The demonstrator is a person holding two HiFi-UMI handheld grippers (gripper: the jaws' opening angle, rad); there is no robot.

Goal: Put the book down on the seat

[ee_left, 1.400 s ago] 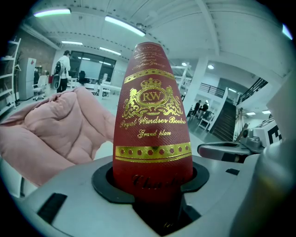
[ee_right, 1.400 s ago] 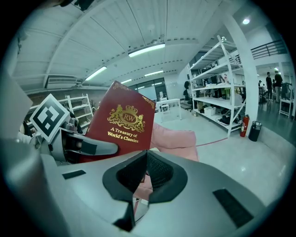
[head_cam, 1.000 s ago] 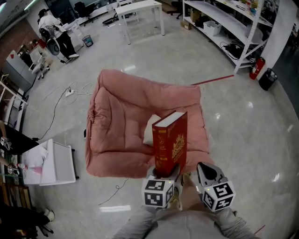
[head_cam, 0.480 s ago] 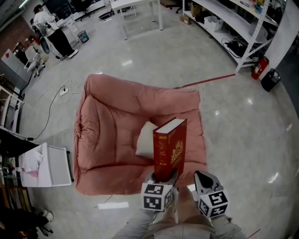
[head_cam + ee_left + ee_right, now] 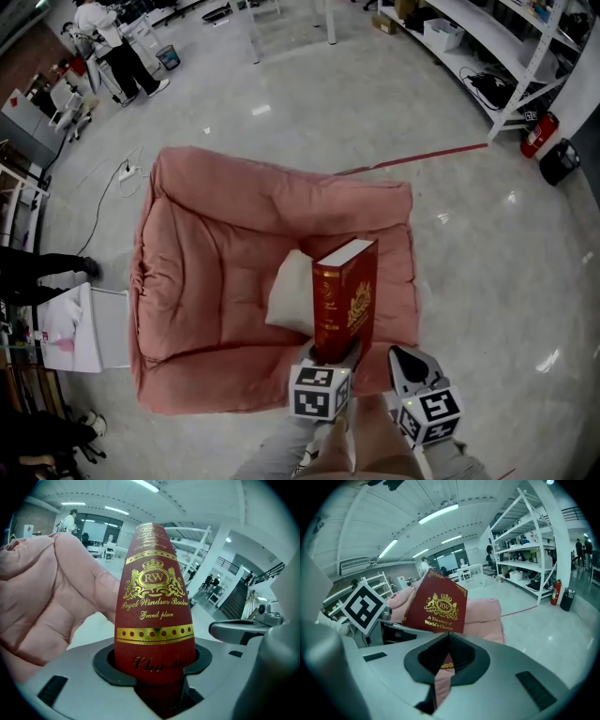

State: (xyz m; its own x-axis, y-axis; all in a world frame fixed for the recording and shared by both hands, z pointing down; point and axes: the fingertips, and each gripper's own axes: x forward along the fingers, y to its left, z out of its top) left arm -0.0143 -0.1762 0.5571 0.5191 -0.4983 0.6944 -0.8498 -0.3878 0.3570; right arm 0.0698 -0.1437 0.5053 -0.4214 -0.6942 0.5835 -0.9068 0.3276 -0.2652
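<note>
You stand on a glossy grey floor crossed by a red tape line. White shelving fills the upper right, a red fire extinguisher beside it; strip lights shine overhead.

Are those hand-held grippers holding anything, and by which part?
The left hand-held gripper clamps the red book upright by its bottom end. The right hand-held gripper holds nothing.

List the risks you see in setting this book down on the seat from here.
1. The left claw alone grips the dark red gold-printed hardcover book, and only at its lower end. Standing upright like that, the book could tip or slip out.
2. The small cream pillow lies on the pink quilted cushion seat. If the book lands on the pillow, it might rest unevenly and slide off.
</note>
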